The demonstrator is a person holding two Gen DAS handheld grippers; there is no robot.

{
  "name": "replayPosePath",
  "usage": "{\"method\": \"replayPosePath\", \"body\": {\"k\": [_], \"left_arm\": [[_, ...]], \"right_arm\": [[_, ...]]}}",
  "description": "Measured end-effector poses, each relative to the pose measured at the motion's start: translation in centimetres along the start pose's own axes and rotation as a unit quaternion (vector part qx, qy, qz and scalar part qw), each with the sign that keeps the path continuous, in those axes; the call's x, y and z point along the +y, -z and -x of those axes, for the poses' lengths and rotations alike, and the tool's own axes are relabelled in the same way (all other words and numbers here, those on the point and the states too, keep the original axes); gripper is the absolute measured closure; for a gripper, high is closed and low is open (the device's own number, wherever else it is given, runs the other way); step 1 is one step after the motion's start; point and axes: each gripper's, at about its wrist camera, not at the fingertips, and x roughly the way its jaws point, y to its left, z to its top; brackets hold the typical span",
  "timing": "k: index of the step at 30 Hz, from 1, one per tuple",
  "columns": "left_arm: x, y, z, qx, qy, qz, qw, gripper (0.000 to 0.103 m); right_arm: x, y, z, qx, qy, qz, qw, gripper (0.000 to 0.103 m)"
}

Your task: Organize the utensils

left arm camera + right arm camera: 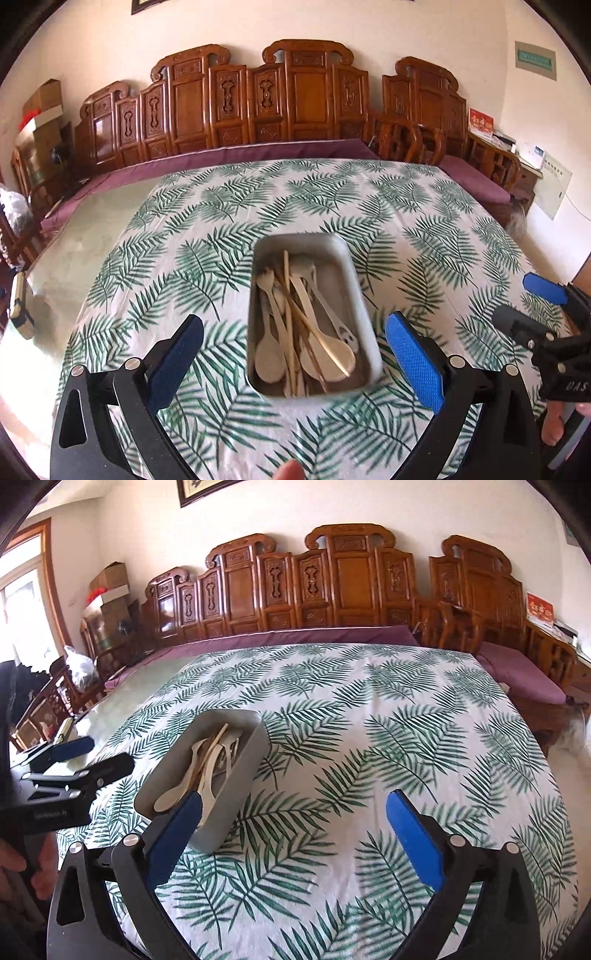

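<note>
A grey rectangular tray (266, 243) sits on the leaf-print tablecloth (406, 229). It holds several cream spoons (271, 356), forks and wooden chopsticks (289, 314) in a mixed pile. My left gripper (293, 354) is open and empty, its blue pads on either side of the tray's near end, above it. My right gripper (293, 823) is open and empty to the right of the tray (243, 775); its left finger overlaps the tray's near corner. The right gripper also shows at the right edge of the left wrist view (546, 314).
A carved wooden bench (295, 99) with purple cushions runs behind the table. Bare table surface (85, 236) lies left of the cloth, with a small box (20, 306) at its edge. Cardboard boxes (110, 587) stand far left.
</note>
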Motion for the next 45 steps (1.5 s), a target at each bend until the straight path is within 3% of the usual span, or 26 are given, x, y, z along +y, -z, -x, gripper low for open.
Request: {"method": "replayPosePath", "body": {"k": [8,20,33,39,45], "left_arm": [[-1.2,1.7,3.0,0.008,0.004,0.005,0.9999,0.008],[-2.8,1.9,9.7,-0.027,0.002,-0.004,0.9996,0.008],[-3.9,-0.4,19.7,-0.12,0.004,0.003,0.9928,0.008],[-4.0,-0.7,22.9,-0.154,-0.002,0.005,0.9881,0.008],[-4.1,-0.7,24.1,-0.164,-0.001,0.006,0.9865,0.008]], "right_arm": [[-0.6,1.4,3.8,-0.011,0.01,-0.01,1.0,0.003],[-0.8,1.7,10.6,-0.05,0.023,-0.014,0.998,0.003],[2.1,-0.7,20.5,-0.154,0.021,0.016,0.988,0.003],[3.2,-1.3,23.5,-0.177,0.028,0.02,0.984,0.003],[3.4,-1.4,25.0,-0.189,0.032,0.021,0.981,0.003]]}}
